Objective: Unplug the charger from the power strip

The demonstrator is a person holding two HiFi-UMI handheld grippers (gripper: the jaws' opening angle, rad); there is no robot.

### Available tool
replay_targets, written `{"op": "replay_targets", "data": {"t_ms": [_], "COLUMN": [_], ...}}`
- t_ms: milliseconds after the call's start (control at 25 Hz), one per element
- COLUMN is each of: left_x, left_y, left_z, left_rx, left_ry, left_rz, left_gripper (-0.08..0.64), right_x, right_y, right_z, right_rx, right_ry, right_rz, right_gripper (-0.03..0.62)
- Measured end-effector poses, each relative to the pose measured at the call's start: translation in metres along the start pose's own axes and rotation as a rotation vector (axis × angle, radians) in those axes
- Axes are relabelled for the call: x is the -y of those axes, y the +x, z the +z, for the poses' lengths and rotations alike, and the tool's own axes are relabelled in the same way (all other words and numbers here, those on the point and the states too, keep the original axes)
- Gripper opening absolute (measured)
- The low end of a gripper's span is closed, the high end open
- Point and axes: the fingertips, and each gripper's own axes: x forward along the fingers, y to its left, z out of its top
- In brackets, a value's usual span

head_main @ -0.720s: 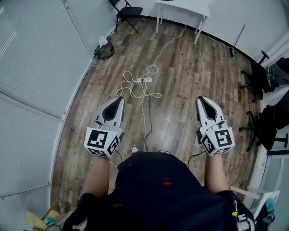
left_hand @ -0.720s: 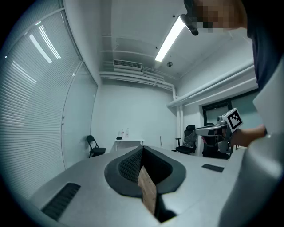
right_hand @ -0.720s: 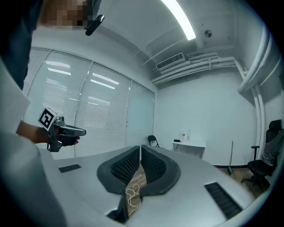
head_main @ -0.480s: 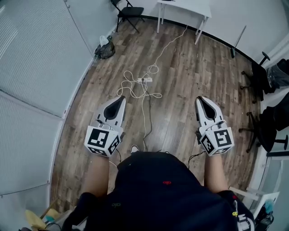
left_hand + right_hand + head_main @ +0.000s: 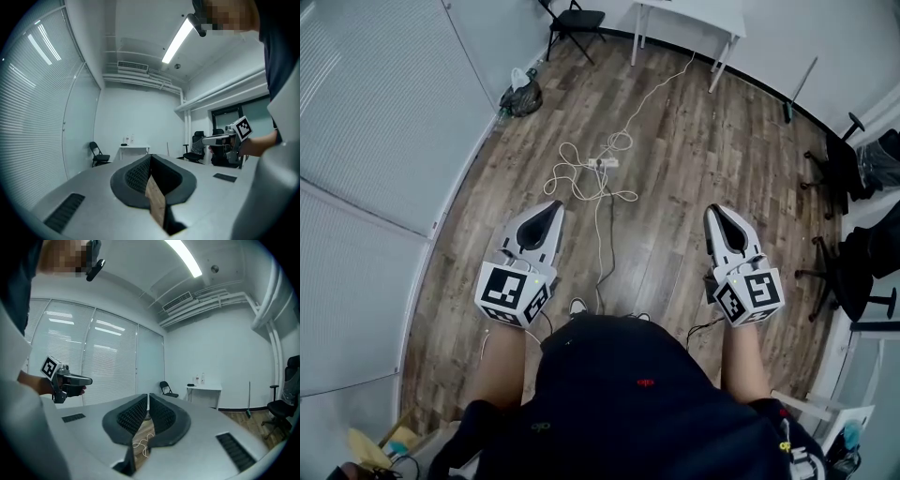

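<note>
The white power strip (image 5: 602, 162) lies on the wood floor well ahead of me, with a small dark charger plugged into it and white cables (image 5: 581, 184) looped around it. My left gripper (image 5: 551, 208) and right gripper (image 5: 716, 212) are held level at waist height, far above the strip and to either side of it. Both are shut with nothing between the jaws. In the left gripper view the jaw tips (image 5: 150, 157) meet, and the right gripper (image 5: 220, 138) shows off to the right. In the right gripper view the tips (image 5: 148, 397) also meet, with a bit of cable (image 5: 142, 444) visible below them.
A white table (image 5: 694, 13) and a folding chair (image 5: 572, 22) stand at the far wall. A dark bag (image 5: 522, 97) sits by the blinds-covered glass wall (image 5: 384, 141) on the left. Office chairs (image 5: 853, 159) line the right side. A thin cable (image 5: 602, 244) runs toward my feet.
The head view has shifted slightly, so the table and chair sit a little further right. Both grippers stay shut in the same pose.
</note>
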Motion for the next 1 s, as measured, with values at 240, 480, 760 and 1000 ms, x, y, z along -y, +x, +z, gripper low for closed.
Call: {"op": "replay_targets", "data": {"t_ms": [240,480,760,1000], "left_x": [-0.016,-0.059,-0.097,-0.11], "left_y": [-0.008,-0.028,-0.034,-0.025], "left_z": [-0.006,-0.021,-0.037,-0.041], "left_rx": [-0.011,-0.04,-0.039,-0.039], "left_ry": [-0.014,0.123,0.025,-0.008], "left_rz": [-0.001,-0.003,-0.056,-0.078], "left_gripper": [0.02,0.02,0.02,0.02], "right_x": [-0.022,-0.07,-0.093,-0.099], "right_y": [0.019,0.058,0.071,0.086], "right_z": [-0.01,-0.013,-0.026,-0.03], "right_rx": [-0.037,-0.05,-0.066,-0.073], "right_ry": [0.014,-0.008,0.032,0.053], "right_rz": [0.036,0.053,-0.022,-0.024], "right_gripper": [0.032,0.032,0.032,0.032]}}
